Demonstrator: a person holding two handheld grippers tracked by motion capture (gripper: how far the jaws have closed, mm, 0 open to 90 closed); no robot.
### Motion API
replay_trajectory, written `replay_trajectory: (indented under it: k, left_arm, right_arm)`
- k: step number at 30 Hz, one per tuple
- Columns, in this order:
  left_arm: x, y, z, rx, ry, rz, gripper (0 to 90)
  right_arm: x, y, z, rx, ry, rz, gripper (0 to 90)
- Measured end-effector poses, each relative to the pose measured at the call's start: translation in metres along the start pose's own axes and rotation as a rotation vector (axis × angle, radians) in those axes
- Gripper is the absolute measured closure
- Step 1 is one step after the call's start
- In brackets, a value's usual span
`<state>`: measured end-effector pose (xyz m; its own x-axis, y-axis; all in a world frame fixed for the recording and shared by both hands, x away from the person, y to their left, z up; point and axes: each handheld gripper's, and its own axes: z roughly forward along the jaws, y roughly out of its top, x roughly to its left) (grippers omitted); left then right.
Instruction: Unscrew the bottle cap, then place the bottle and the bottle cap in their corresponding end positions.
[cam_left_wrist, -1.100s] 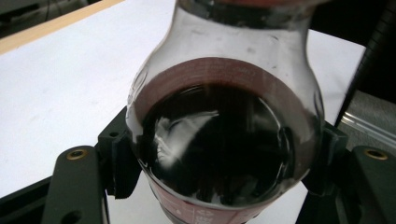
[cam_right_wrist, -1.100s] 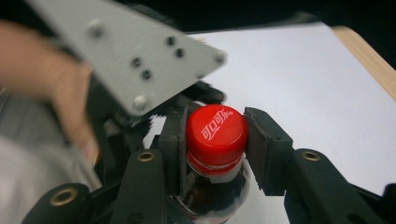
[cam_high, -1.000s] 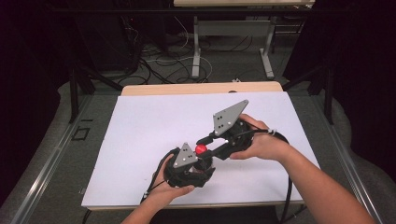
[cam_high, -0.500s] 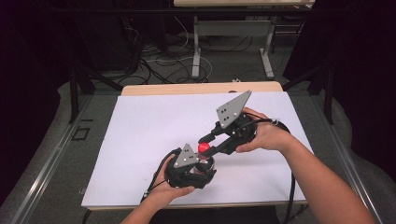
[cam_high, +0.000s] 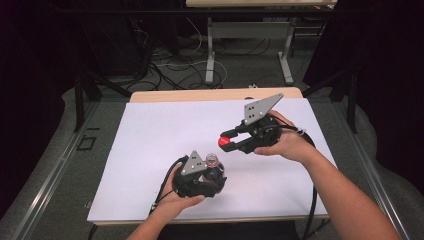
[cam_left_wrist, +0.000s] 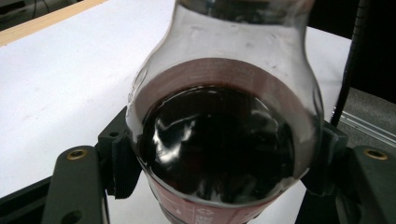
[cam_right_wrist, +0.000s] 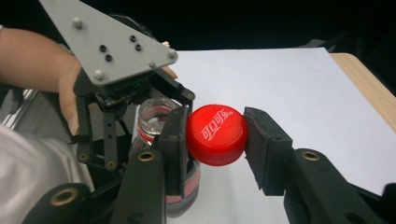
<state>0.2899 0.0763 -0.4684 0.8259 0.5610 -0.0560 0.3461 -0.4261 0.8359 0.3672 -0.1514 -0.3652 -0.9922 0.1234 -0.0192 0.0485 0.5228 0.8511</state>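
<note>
Steadying the open bottle (cam_high: 212, 165) near the tabletop (cam_high: 150, 140) front, the left hand-held gripper (cam_high: 202, 175) clamps it; at two o'clock, the right hand-held gripper (cam_high: 231, 141) grips its red cap (cam_high: 225, 142), clear of the mouth.

A white-topped table (cam_high: 150, 130) stands on grey floor (cam_high: 60, 165) amid dark surroundings.

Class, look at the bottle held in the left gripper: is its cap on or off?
Off. The bottle mouth is bare, and the right gripper holds the red cap away from it.
</note>
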Motion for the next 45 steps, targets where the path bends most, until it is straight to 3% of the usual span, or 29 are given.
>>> replay_trajectory:
  k: [4, 14, 23, 28, 35, 37, 38, 40, 41, 45]
  left_arm:
    - [0.003, -0.001, 0.0, -0.01, 0.014, -0.01, 29.5]
    - [0.017, -0.001, 0.0, -0.019, 0.044, -0.041, 29.5]
    - [0.036, 0.008, 0.011, -0.04, 0.071, -0.068, 29.5]
    - [0.05, 0.018, 0.024, -0.06, 0.09, -0.08, 29.5]
    - [0.071, 0.035, 0.042, -0.069, 0.097, -0.099, 29.6]
    - [0.078, 0.042, 0.048, -0.07, 0.105, -0.106, 29.6]
    - [0.081, 0.045, 0.051, -0.071, 0.109, -0.109, 29.6]
    - [0.087, 0.05, 0.057, -0.07, 0.115, -0.104, 29.6]
    - [0.091, 0.053, 0.06, -0.068, 0.118, -0.108, 29.6]
    - [0.1, 0.058, 0.074, -0.06, 0.133, -0.109, 29.6]
  right_arm:
    - [-0.001, -0.007, 0.0, -0.004, -0.069, 0.034, 61.3]
    - [0.0, -0.033, 0.0, -0.012, -0.179, 0.096, 61.3]
    - [0.01, -0.059, -0.001, -0.012, -0.212, 0.124, 61.3]
    - [0.013, -0.073, -0.002, -0.02, -0.246, 0.133, 61.3]
    - [0.014, -0.09, -0.001, -0.036, -0.285, 0.175, 61.3]
    - [0.012, -0.095, -0.001, -0.027, -0.276, 0.188, 61.3]
    - [0.012, -0.099, 0.001, -0.037, -0.296, 0.196, 61.3]
    - [0.011, -0.103, 0.001, -0.032, -0.282, 0.206, 61.3]
    - [0.011, -0.104, 0.002, -0.042, -0.303, 0.206, 61.3]
    - [0.012, -0.109, 0.007, -0.026, -0.279, 0.217, 61.3]
